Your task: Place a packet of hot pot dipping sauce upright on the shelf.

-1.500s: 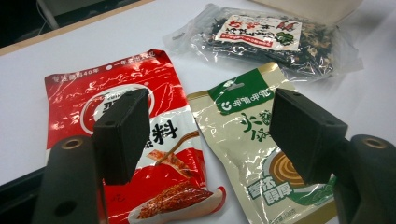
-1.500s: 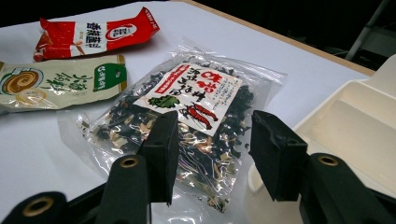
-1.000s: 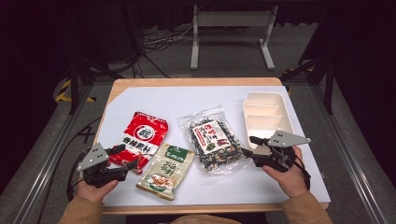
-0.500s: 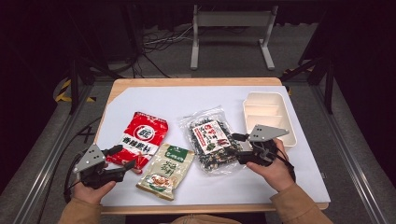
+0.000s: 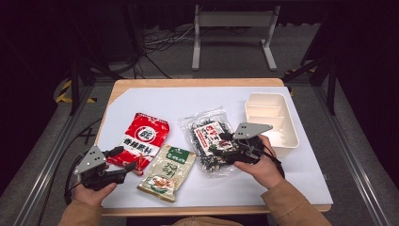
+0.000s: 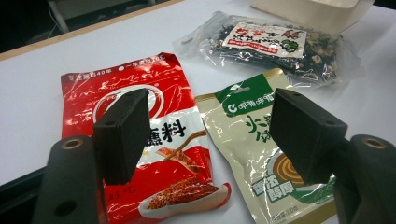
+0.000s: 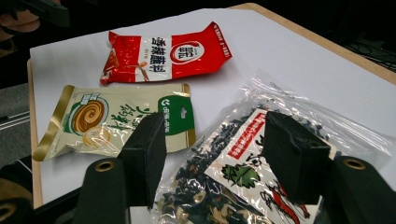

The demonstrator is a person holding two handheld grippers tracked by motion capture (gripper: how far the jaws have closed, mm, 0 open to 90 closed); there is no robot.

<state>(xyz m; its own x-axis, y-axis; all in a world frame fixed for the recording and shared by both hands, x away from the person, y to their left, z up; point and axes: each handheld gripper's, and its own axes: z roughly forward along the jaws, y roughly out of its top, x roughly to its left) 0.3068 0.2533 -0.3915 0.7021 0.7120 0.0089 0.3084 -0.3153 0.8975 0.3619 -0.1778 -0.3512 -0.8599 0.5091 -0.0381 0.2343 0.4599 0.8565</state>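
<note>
Closing in on clear dried-mix bag [image 5: 210, 143] from tray [image 5: 271, 121] side: right gripper [image 5: 221, 144] now over bag's right edge, jaws just opened wider, nothing clamped. Bag flat on surface [image 5: 188, 101], tray just right. Left gripper [image 5: 123, 158] parked, jaws apart. Grasp likely next.

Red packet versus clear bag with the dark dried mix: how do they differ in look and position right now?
The red packet is opaque, glossy and printed all over; the clear bag shows its dark dried contents behind a white-and-red label. The red packet lies at the left, near the left hand-held gripper; the clear bag lies right of centre, with the open right hand-held gripper over it. Both lie flat on the white table.
</note>
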